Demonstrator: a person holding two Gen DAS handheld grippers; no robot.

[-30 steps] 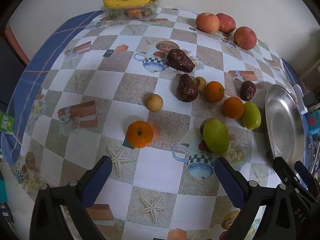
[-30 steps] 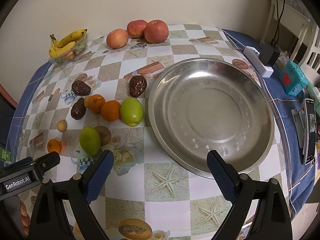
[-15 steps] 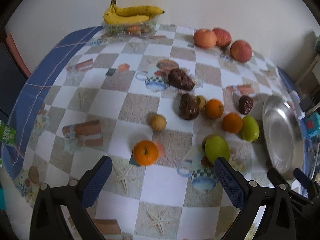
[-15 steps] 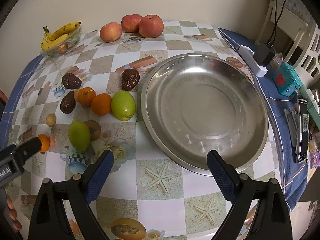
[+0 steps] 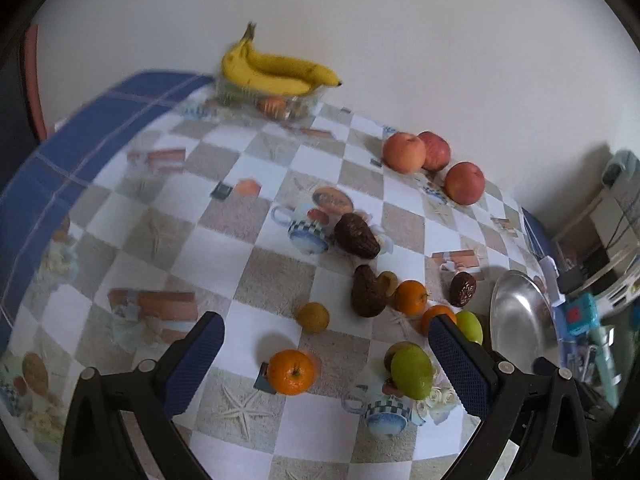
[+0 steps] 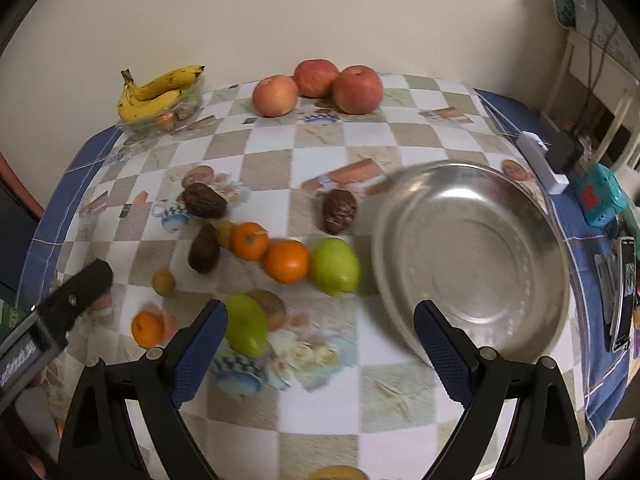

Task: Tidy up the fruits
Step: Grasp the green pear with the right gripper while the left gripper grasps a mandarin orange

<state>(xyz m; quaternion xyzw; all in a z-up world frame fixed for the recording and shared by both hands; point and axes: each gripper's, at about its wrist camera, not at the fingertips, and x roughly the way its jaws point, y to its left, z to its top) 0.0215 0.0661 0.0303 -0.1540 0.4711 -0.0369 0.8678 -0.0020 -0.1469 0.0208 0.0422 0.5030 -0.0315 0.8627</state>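
A plain cream wall (image 6: 248, 12) rises behind the table (image 6: 400, 396); white furniture (image 6: 600, 80) with cables stands far right.

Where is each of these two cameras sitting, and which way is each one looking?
Left wrist: rides on the left gripper, looking forward and down across the checkered table toward the bananas; its two open fingers show.
Right wrist: rides on the right gripper, looking over the steel bowl at the wall; its open fingers and part of the left gripper show.
Shared: the bananas, three apples, the loose oranges and the bowl.
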